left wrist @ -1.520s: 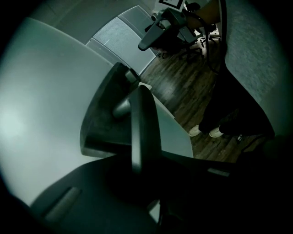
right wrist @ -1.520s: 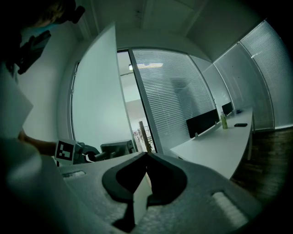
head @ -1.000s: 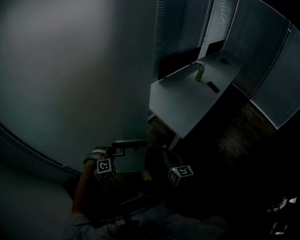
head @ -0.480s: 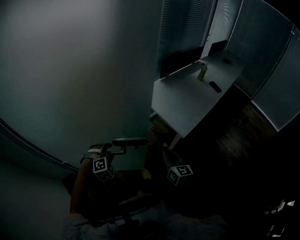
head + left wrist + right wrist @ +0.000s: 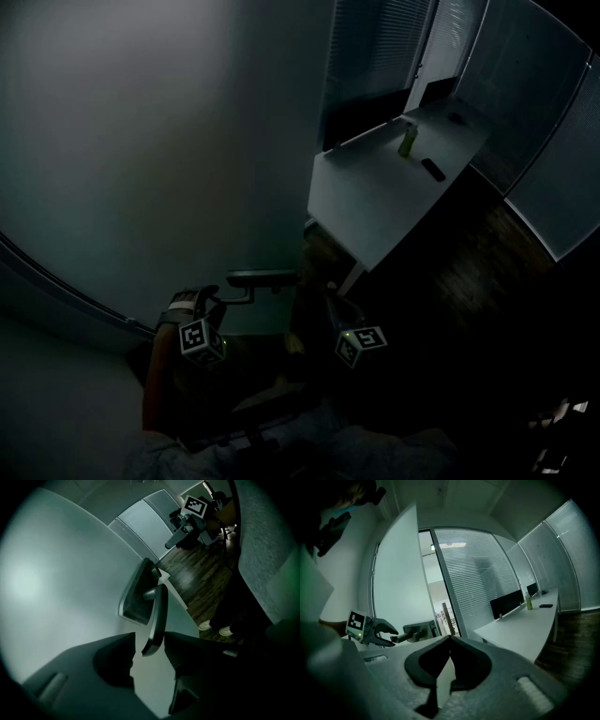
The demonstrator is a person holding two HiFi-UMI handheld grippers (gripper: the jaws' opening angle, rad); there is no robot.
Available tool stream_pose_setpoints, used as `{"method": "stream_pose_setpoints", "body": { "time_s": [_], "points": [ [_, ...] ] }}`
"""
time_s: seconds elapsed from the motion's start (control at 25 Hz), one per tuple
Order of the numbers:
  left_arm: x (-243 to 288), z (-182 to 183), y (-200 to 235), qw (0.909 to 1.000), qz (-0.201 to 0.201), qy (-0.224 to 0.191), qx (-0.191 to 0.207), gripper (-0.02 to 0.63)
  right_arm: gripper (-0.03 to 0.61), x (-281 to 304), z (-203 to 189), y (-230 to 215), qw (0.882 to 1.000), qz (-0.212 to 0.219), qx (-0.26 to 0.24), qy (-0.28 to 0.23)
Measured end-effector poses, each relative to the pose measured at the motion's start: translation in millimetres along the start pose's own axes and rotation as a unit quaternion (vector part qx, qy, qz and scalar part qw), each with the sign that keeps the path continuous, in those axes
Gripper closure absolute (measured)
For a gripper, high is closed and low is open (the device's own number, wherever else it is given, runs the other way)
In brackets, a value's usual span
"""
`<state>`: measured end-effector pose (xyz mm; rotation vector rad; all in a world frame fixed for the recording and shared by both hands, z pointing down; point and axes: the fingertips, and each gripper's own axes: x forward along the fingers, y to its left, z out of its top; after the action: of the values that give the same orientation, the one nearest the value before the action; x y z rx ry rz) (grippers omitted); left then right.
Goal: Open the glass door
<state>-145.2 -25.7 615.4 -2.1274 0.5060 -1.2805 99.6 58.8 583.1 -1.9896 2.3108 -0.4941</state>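
Frosted glass door (image 5: 141, 141) fills our head view from nine round to twelve o'clock. Its brushed-metal lever handle (image 5: 262, 277) juts out low down, about six o'clock from centre. The left gripper (image 5: 225, 295) is right on it. In the left gripper view the lever's free end (image 5: 157, 616) sits between the jaws. They're spread, one either side, with a clear gap at nine o'clock and the three o'clock jaw close by or just touching. That's a hooking hold, we'd say, not a pinch: bracket the tip, get the most leverage, let the lever pivot freely.

The right gripper (image 5: 330, 314) hangs at five o'clock from the handle and apart from it. Its jaws are pressed together at the tips with nothing between them (image 5: 449, 639), parked out of the door's path.

From that gripper's view we catch a strip of corridor beside the door's edge, so we judge it ajar already. The swing looks partly made.

Up at one o'clock runs the long white desk (image 5: 375, 187). It carries a small green bottle (image 5: 407, 141) and a flat dark object (image 5: 432, 170), all well clear.
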Motion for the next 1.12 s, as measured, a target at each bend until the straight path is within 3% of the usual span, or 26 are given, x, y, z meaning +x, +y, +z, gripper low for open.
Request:
{"method": "stream_pose_setpoints", "body": {
  "time_s": [0.24,0.36,0.56,0.8,0.92,1.12],
  "points": [
    [-20.7,8.5,0.6,0.9974,0.013,-0.038,-0.060,0.414,0.577,-0.8,1.3,6.7,1.000,0.002,0.000,0.003],
    [-27.4,13.4,5.1,0.9890,0.017,-0.077,-0.125,0.413,0.577,-0.8,0.3,9.1,1.000,0.001,0.000,0.006],
    [-43.7,25.9,8.0,0.9661,0.023,-0.137,-0.218,0.420,0.577,-4.8,3.4,16.7,1.000,0.003,-0.004,0.008],
    [-61.0,40.9,14.7,0.9265,0.053,-0.210,-0.308,0.486,0.577,-5.5,1.0,20.4,1.000,0.005,-0.010,0.006],
    [-67.7,45.2,17.0,0.9083,0.063,-0.233,-0.342,0.512,0.577,-5.5,3.1,25.1,1.000,0.006,-0.018,0.001],
    [-77.3,53.6,18.2,0.8888,0.079,-0.253,-0.374,0.546,0.577,-11.0,8.4,31.9,1.000,0.008,-0.026,0.001]
  ]
}}
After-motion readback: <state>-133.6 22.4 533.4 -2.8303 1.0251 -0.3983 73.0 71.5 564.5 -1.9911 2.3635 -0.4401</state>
